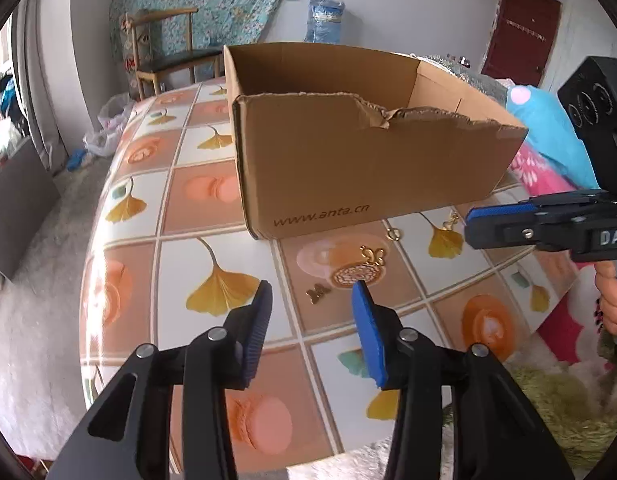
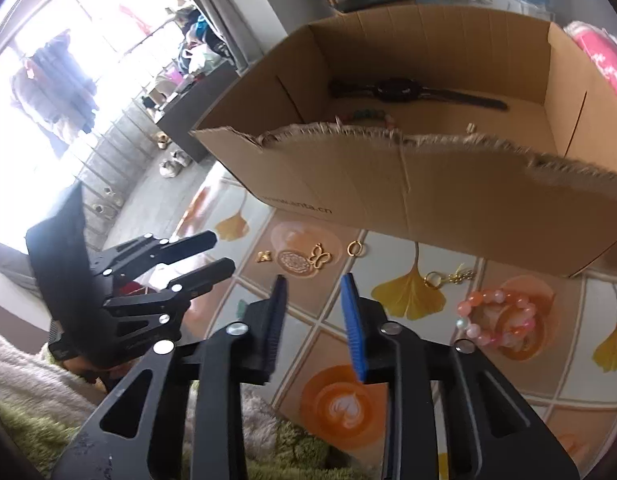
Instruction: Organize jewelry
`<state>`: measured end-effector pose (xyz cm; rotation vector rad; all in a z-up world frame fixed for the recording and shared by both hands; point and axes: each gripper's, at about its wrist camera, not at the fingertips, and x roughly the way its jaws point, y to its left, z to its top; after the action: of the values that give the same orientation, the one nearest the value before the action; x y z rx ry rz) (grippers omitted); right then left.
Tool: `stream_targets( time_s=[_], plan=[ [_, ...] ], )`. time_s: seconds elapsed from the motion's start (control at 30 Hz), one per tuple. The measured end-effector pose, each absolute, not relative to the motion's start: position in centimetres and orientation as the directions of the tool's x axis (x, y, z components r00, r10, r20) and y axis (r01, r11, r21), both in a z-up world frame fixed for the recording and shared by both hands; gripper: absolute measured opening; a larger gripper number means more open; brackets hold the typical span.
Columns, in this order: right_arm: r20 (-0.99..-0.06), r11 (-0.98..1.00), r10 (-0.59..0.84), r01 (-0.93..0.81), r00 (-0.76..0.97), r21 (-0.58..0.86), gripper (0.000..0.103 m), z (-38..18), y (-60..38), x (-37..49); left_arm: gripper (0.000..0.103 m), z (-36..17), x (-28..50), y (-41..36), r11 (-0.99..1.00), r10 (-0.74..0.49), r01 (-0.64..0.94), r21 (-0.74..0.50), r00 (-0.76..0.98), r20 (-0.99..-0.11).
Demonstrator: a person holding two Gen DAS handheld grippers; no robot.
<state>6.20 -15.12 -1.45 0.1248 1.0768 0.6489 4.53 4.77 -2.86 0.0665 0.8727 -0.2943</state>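
My left gripper (image 1: 312,300) hangs over the counter (image 1: 156,264) with its jaws wide apart, holding nothing and touching nothing. Between the fingertips, on the tiled cloth, lies a small gold charm (image 1: 318,292), with a gold butterfly pendant (image 1: 373,255) beyond it and a gold ring (image 1: 393,234) just before the cardboard box (image 1: 348,168).

My right gripper (image 2: 313,286) is also open and empty, its jaws apart a little less than the left's, raised above the counter's near edge. Ahead of it lie the same charm (image 2: 264,256), butterfly (image 2: 319,257) and ring (image 2: 354,248), close along the box's (image 2: 428,196) front wall. To the right are a gold keyring piece with a chain (image 2: 448,278) and a pink bead bracelet (image 2: 496,316), both on the counter outside the box. Inside the box I see a black watch (image 2: 412,94) against the back wall and a beaded string (image 2: 368,115) partly hidden by the torn front edge.
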Motion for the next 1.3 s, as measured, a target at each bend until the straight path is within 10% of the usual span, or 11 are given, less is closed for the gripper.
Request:
stream_targets(
  time_s=[1.3],
  plan=[
    [-0.805, 0.806, 0.482, -0.536, 0.345, 0.253, 0.025, -4.2, -10.9, 6.8, 0.007, -5.6, 6.6, 2.3, 0.932, -0.19, 0.361, 0.032, 0.562, -0.805]
  ],
)
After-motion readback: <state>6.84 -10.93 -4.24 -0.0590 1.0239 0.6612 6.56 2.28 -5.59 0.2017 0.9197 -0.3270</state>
